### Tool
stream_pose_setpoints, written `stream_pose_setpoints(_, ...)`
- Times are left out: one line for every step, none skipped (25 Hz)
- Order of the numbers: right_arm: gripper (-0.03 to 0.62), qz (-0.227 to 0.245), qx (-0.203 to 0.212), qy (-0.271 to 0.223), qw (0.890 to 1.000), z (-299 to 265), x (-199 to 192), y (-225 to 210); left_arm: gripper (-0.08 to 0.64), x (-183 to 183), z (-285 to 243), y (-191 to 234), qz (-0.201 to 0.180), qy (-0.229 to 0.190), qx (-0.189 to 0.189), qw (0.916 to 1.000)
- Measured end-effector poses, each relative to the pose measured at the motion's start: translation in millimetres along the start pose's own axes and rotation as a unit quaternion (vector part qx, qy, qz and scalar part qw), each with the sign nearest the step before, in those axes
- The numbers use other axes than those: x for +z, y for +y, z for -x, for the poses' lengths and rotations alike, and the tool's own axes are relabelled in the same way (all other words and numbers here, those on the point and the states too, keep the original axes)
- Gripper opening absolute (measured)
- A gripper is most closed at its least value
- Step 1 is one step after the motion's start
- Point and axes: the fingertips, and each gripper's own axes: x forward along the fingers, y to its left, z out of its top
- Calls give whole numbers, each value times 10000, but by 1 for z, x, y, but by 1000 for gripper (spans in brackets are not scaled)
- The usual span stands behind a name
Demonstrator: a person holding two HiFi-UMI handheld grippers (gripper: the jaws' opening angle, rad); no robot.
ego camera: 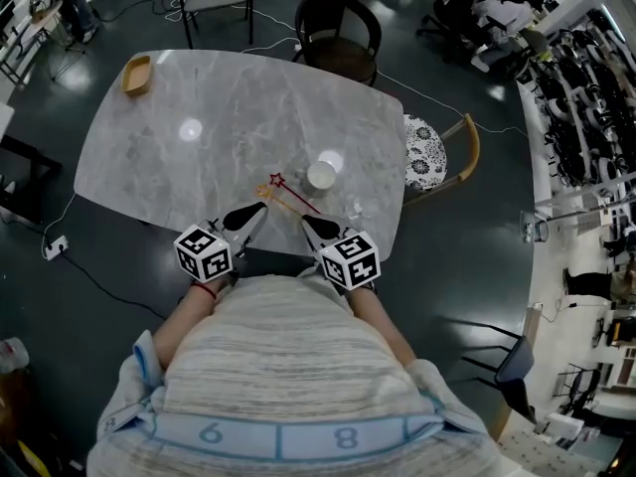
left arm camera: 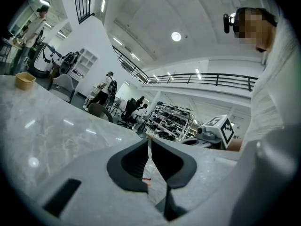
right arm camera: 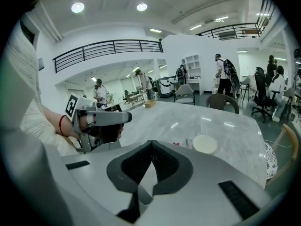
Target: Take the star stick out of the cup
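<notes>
A white cup (ego camera: 321,175) stands on the marble table (ego camera: 199,167), near its front edge. Two star sticks lie flat on the table left of the cup, one with a red star (ego camera: 277,181) and one with an orange star (ego camera: 265,191); they are outside the cup. My left gripper (ego camera: 250,214) is shut and empty, just short of the orange star. My right gripper (ego camera: 311,224) is shut and empty, in front of the cup, near the sticks' lower ends. In the right gripper view the cup (right arm camera: 205,144) and a bit of the red star (right arm camera: 176,144) show beyond the jaws.
A wooden bowl (ego camera: 136,75) sits at the table's far left corner. A faint clear glass (ego camera: 355,207) stands right of the sticks. Chairs stand behind the table (ego camera: 338,33) and at its right side (ego camera: 442,152). A cable and power strip (ego camera: 55,246) lie on the floor at left.
</notes>
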Motion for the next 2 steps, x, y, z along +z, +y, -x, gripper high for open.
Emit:
stream_pose_setpoints(9, 6, 2, 14, 10000, 1, 0, 1, 17, 0, 1, -1, -4, 7, -4, 10000)
stream_pose_setpoints(9, 12, 3, 28, 10000, 1, 1, 2, 17, 1, 2, -2, -8, 15, -9, 10000)
